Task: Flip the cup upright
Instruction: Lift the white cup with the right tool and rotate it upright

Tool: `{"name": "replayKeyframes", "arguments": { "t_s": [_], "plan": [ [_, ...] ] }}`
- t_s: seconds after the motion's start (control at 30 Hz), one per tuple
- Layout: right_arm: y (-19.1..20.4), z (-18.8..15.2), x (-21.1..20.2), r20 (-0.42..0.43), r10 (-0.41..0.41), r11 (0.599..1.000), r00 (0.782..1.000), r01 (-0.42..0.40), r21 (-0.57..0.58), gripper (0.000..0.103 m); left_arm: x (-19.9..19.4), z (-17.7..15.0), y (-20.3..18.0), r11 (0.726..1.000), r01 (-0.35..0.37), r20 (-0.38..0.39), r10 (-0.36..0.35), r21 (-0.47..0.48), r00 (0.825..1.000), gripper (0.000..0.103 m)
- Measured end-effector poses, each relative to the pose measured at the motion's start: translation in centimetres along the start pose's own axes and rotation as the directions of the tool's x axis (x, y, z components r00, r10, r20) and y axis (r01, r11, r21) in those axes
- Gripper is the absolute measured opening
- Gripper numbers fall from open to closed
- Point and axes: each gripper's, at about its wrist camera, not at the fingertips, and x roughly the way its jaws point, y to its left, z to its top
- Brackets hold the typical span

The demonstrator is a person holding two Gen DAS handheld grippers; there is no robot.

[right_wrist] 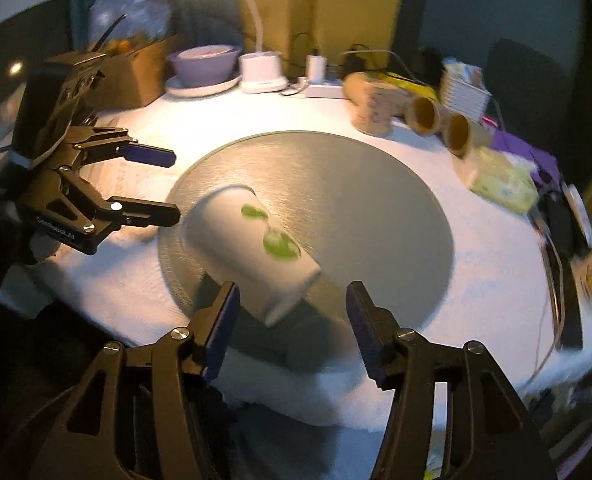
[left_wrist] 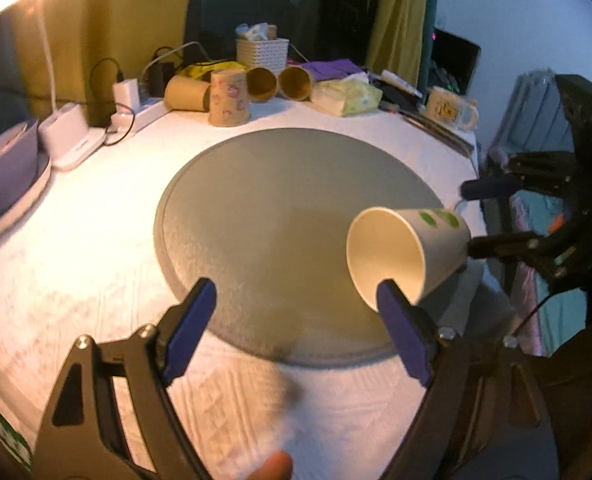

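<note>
A white paper cup with green leaf prints [left_wrist: 410,248] [right_wrist: 251,248] lies on its side at the edge of a round grey mat [left_wrist: 279,208] [right_wrist: 356,200]. In the left wrist view its open mouth faces me, just beyond my right-hand fingertip. My left gripper [left_wrist: 296,308] is open and empty; it also shows in the right wrist view [right_wrist: 173,186], beside the cup's mouth. My right gripper [right_wrist: 291,304] is open, its fingers on either side of the cup's closed base without gripping it. It also shows in the left wrist view [left_wrist: 470,216], behind the cup.
At the table's back stand a patterned paper cup [left_wrist: 228,98], brown cups lying down [left_wrist: 277,82], a woven basket [left_wrist: 261,54], a tissue pack [left_wrist: 348,98], a power strip [left_wrist: 135,114], a lamp base [left_wrist: 71,136] and a purple bowl [left_wrist: 3,168]. The table's right edge is near the cup.
</note>
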Motion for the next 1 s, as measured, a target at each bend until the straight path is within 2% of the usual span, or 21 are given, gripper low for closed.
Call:
{"name": "replayKeyframes", "arguments": {
  "t_s": [0.27, 0.3, 0.33, 0.37, 0.67, 1.0],
  "plan": [
    [2.9, 2.2, 2.1, -0.100, -0.022, 0.984, 0.995, 0.004, -0.180, 0.061, -2.0, -1.5, 1.7, 0.996, 0.045, 0.068, -0.040, -0.079, 0.997, 0.084],
    [3.2, 2.5, 2.3, -0.108, -0.021, 0.981, 0.994, 0.000, -0.195, 0.065, -2.1, -1.6, 1.9, 0.995, 0.048, 0.074, -0.042, -0.086, 0.996, 0.084],
    [3.4, 2.9, 2.6, -0.119, -0.016, 0.978, 0.993, -0.009, -0.207, 0.079, -2.2, -1.7, 2.1, 0.994, 0.050, 0.078, -0.042, -0.094, 0.996, 0.084],
    [3.6, 3.3, 2.8, -0.126, -0.014, 0.976, 0.992, -0.013, -0.217, 0.082, -2.3, -1.8, 2.3, 0.994, 0.049, 0.076, -0.042, -0.101, 0.996, 0.084],
    [4.6, 5.4, 5.6, -0.220, -0.037, 0.963, 0.975, -0.024, -0.267, 0.082, -2.9, -2.5, 3.7, 0.986, 0.018, 0.068, -0.006, -0.166, 0.998, 0.083],
    [5.1, 6.1, 7.8, -0.328, -0.074, 0.949, 0.942, -0.034, -0.313, 0.082, -3.2, -3.6, 5.1, 0.974, 0.059, 0.073, -0.044, -0.221, 0.996, 0.083]
  ]
}}
